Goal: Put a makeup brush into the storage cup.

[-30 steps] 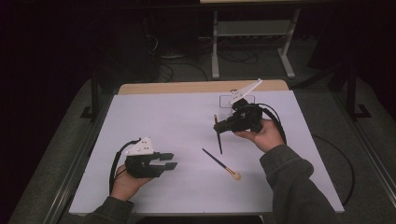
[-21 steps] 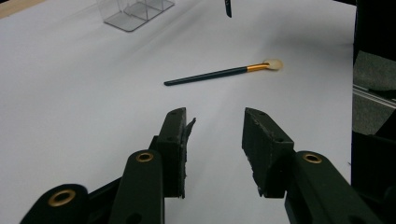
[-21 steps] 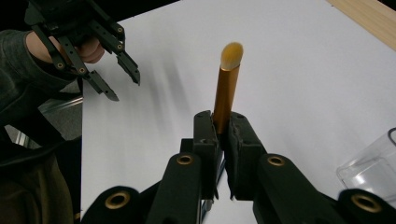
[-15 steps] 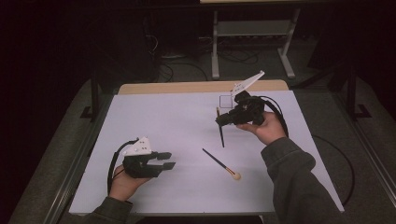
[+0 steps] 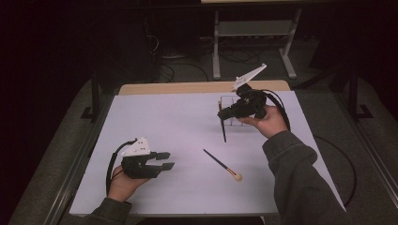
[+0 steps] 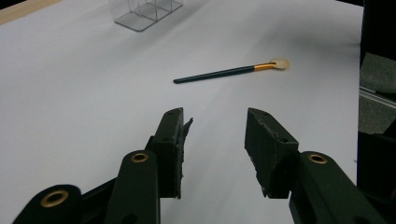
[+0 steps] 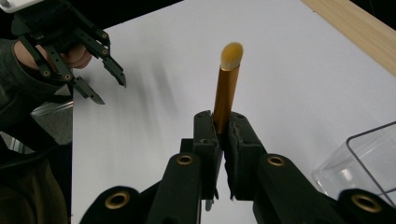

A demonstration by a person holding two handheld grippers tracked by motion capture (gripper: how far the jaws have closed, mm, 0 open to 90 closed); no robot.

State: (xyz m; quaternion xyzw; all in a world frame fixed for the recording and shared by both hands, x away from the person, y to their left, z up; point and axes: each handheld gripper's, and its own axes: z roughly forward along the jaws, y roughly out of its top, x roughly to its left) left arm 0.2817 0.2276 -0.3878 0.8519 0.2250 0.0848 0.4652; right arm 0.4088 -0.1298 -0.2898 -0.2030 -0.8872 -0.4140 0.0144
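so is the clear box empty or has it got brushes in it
Empty: the clear box shows bare compartments; one brush lies on the table, another is in the right gripper.

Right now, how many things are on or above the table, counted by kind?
Makeup brushes: 2, one held in the right gripper, brush, and one lying on the white table, brush.
Clear plastic organizer: 1.
Grippers: 2, counting the left gripper.
Total: 5
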